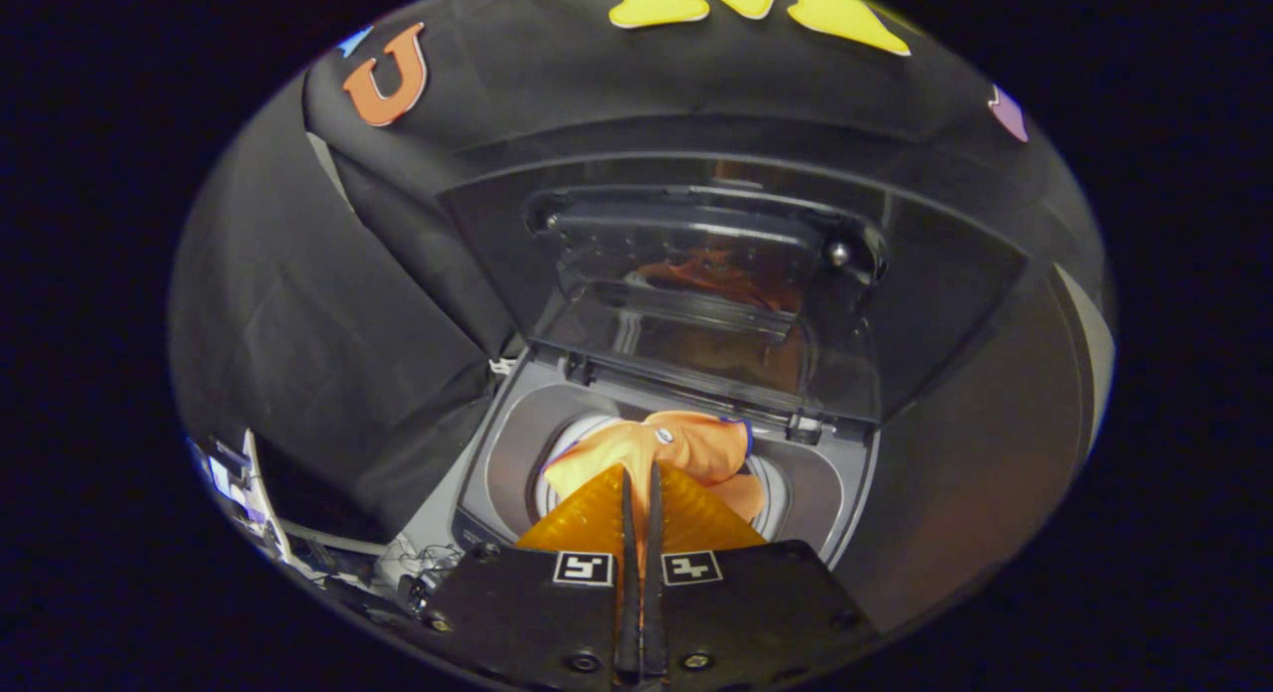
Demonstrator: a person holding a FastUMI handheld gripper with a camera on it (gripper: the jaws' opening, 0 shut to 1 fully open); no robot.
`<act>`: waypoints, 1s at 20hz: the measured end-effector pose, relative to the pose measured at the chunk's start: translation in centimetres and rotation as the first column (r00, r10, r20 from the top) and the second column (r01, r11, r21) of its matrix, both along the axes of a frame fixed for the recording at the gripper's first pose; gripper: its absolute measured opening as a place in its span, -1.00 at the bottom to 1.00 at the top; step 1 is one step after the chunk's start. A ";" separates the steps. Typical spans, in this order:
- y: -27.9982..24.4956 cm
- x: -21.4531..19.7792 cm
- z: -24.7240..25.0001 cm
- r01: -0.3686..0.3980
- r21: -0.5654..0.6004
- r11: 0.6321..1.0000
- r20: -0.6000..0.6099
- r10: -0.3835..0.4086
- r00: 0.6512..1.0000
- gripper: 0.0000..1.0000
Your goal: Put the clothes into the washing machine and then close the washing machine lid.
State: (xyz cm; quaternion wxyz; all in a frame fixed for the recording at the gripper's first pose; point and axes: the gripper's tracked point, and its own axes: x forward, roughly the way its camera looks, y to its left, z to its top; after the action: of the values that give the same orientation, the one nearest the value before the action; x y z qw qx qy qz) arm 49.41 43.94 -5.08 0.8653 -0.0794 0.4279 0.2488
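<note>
Hand-held gripper [641,473] over open washing machine [497,453].
Fingers nearly together, gap narrow; crumpled orange cloth [686,443] in round drum; glossy lid [696,294] raised, centre frame.

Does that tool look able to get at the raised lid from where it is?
Probably yes. The tool is pinched on the orange garment over the drum, so it must let go first. The lid stands open just beyond, with nothing between.
</note>
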 end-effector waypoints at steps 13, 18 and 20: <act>0.9 1.6 -9.0 0.128 -0.035 0.991 -0.056 -0.130 0.990 -0.90; 1.3 2.0 -12.0 0.169 -0.053 0.984 -0.077 -0.173 0.982 -0.90; 1.4 2.1 -13.0 0.181 -0.061 0.982 -0.088 -0.186 0.979 -0.90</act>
State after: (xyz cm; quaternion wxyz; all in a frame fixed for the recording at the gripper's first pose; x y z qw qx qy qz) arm 51.46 45.35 -18.07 0.8612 -0.0508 0.4797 0.1600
